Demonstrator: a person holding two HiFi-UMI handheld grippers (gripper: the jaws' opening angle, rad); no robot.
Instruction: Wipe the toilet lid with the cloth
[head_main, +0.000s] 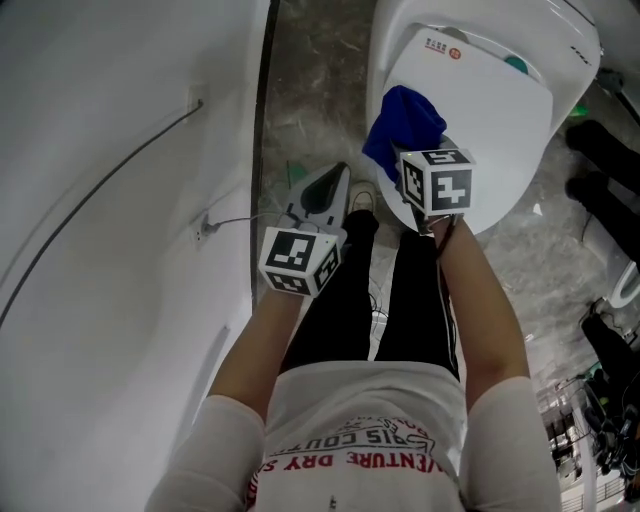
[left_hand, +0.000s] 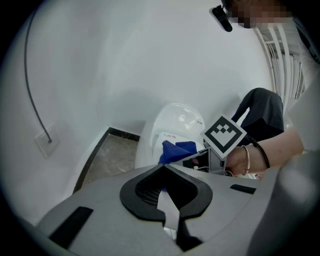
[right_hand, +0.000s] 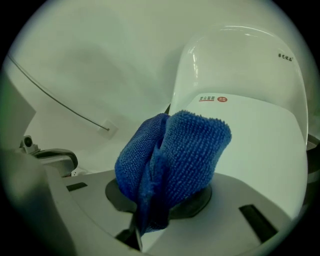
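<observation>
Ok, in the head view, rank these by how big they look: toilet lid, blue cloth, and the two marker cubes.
1. toilet lid
2. blue cloth, narrowly; part of it is hidden
3. left marker cube and right marker cube: alike, unranked; both sit nearer the camera than the lid.

The marbled floor (head_main: 310, 90) is carrying the toilet (head_main: 490, 110) (white, lid down); a shoe (head_main: 362, 202) is standing beside the toilet's front.
</observation>
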